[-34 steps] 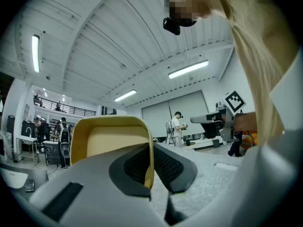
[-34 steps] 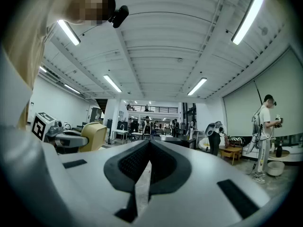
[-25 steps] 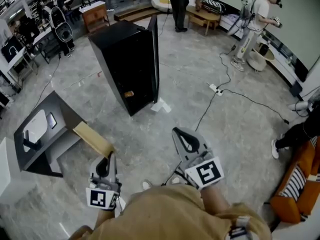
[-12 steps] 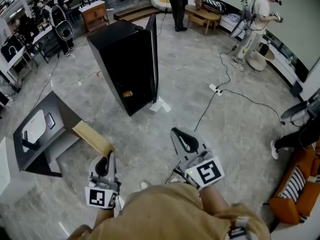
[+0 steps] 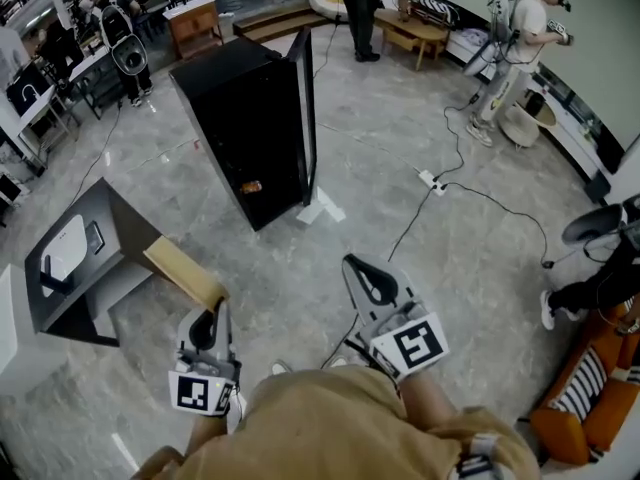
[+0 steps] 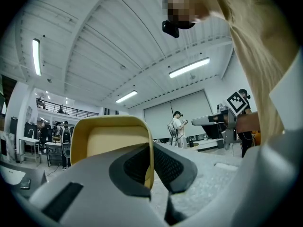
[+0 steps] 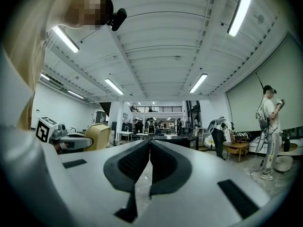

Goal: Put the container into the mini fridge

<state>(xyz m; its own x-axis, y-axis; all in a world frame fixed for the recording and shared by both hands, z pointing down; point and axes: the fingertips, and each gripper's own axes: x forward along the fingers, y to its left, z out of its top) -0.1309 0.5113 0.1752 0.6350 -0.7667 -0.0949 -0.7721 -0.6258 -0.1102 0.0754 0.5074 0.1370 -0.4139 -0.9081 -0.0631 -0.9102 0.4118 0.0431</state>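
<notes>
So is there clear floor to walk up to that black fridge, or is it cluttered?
The grey floor ahead is bare up to the mini fridge, bordered left by the dark stand and right by the cable. It gets crowded around the power strip and among desks behind the fridge.

Two claws: one left claw (image 5: 216, 311), one right claw (image 5: 355, 268). One yellow container (image 5: 183, 272), one black mini fridge (image 5: 245, 118), one white power strip (image 5: 430, 180) on the floor.
</notes>
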